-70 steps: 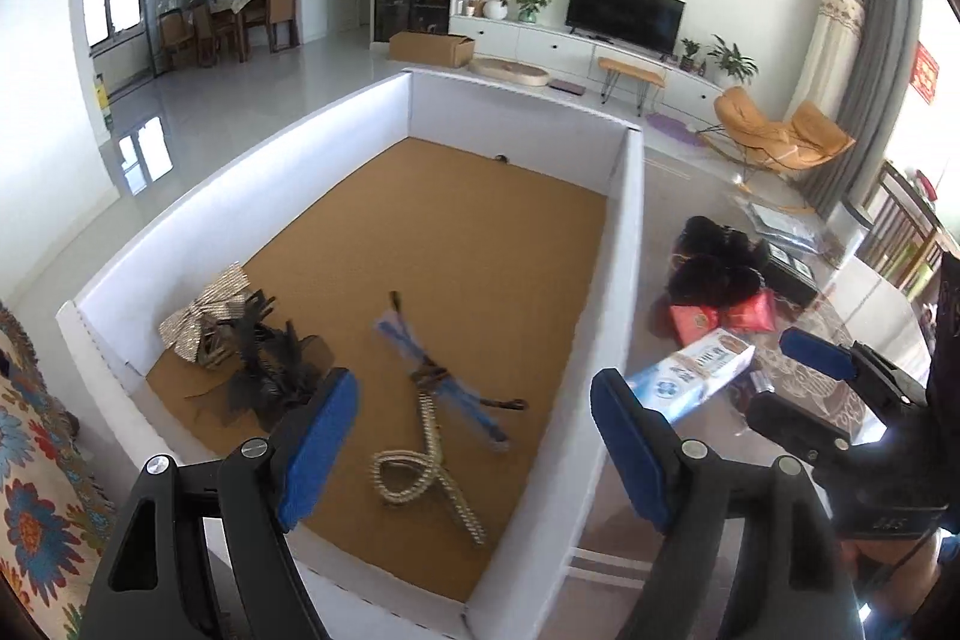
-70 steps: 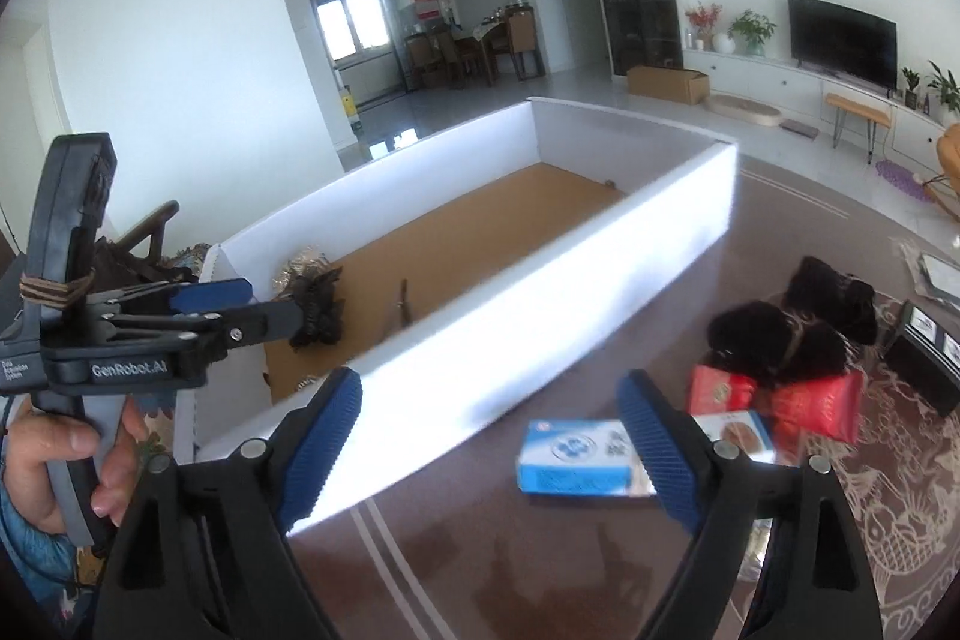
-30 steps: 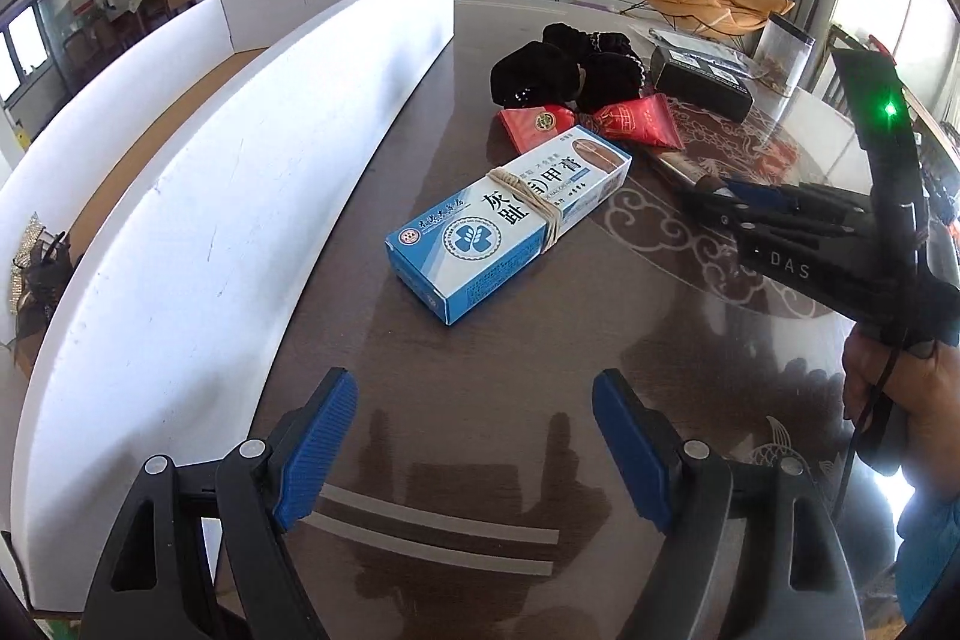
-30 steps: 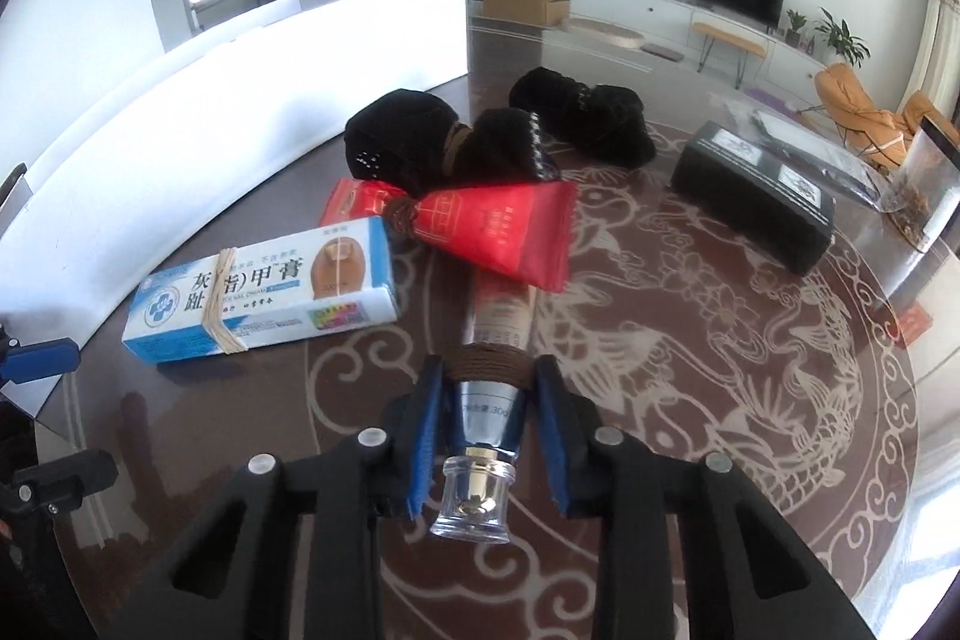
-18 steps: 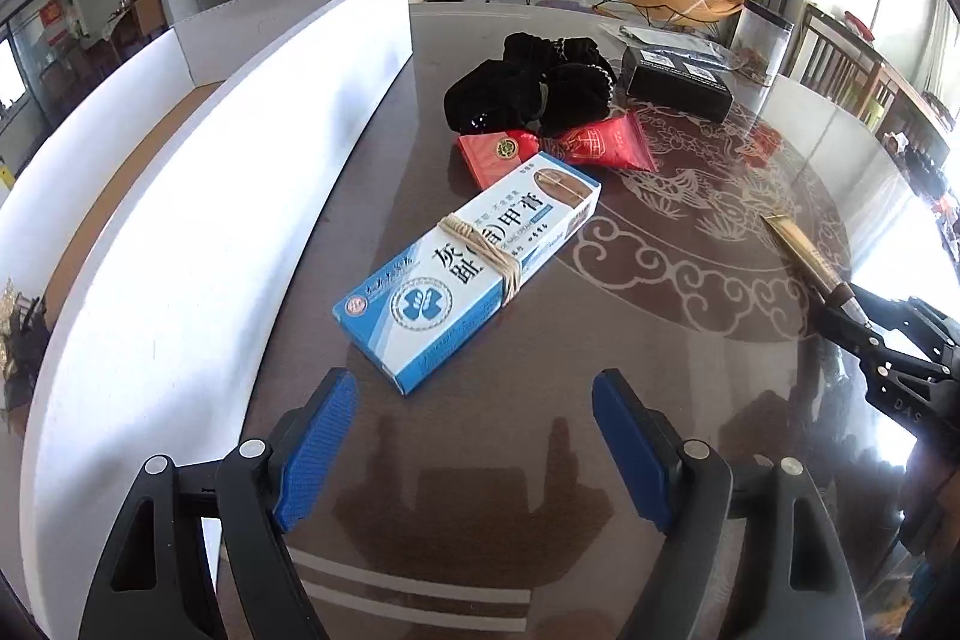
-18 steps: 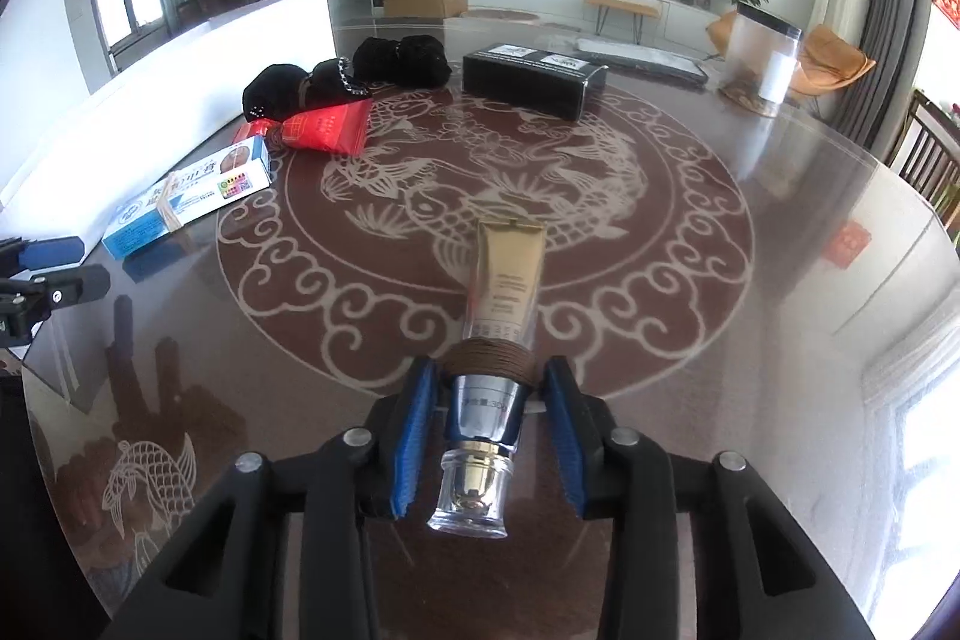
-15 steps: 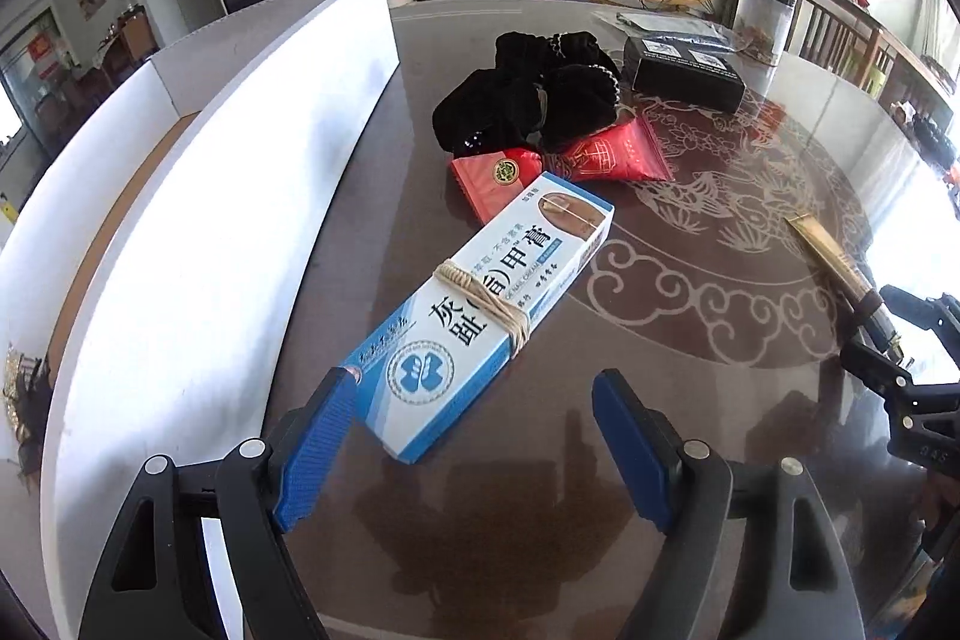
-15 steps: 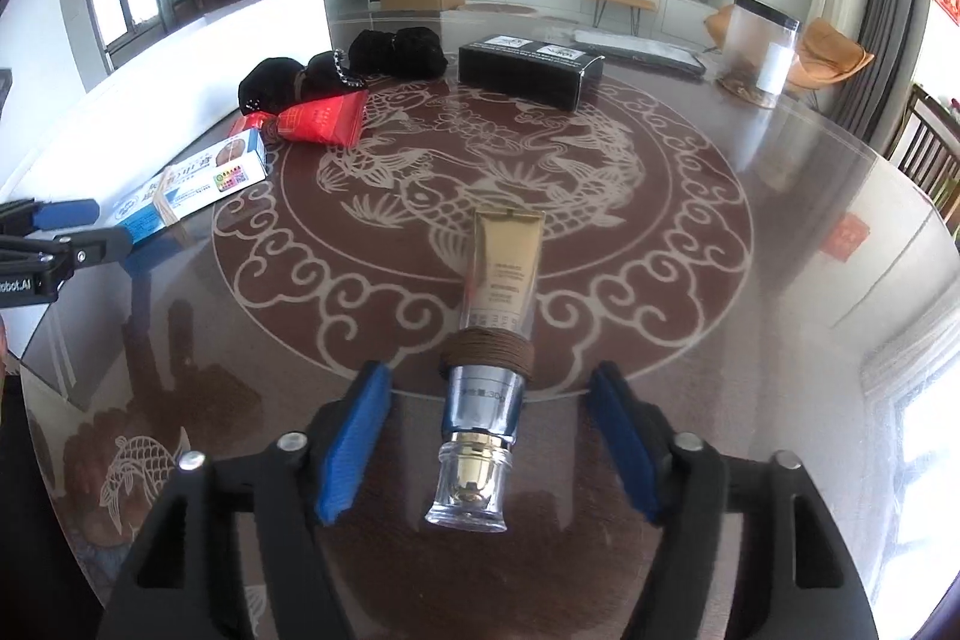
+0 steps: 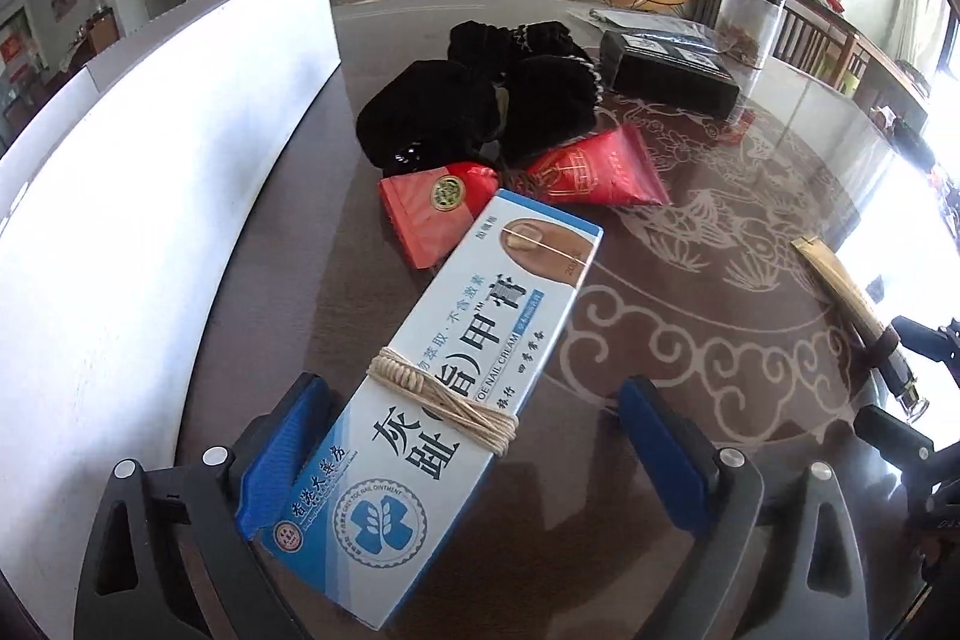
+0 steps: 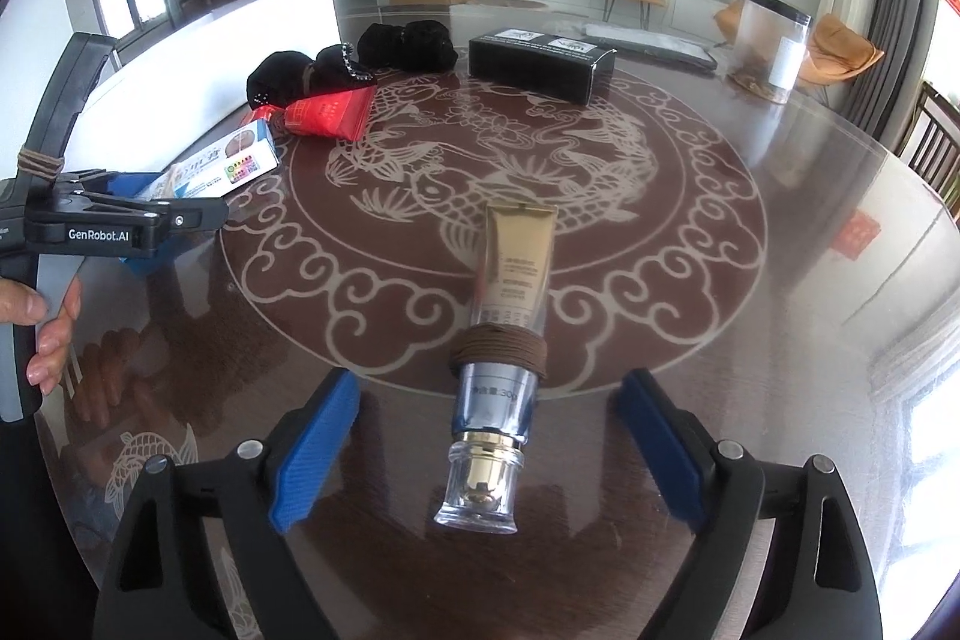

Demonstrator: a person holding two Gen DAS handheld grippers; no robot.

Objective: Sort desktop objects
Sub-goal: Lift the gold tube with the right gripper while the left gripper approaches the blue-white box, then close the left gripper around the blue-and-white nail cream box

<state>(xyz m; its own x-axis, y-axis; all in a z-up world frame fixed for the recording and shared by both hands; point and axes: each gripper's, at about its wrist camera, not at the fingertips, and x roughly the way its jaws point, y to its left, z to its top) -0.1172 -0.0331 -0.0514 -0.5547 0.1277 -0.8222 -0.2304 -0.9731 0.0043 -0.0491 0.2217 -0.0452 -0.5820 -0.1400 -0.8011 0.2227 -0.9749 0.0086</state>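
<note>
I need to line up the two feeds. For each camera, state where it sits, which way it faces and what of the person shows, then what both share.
Left wrist: on the left gripper, looking down its opening jaws at the blue box between them.
Right wrist: on the right gripper, jaws opening around the gold tube; a hand shows at left.
Shared: box, tube, red pouch, black case, white board, table.
</note>
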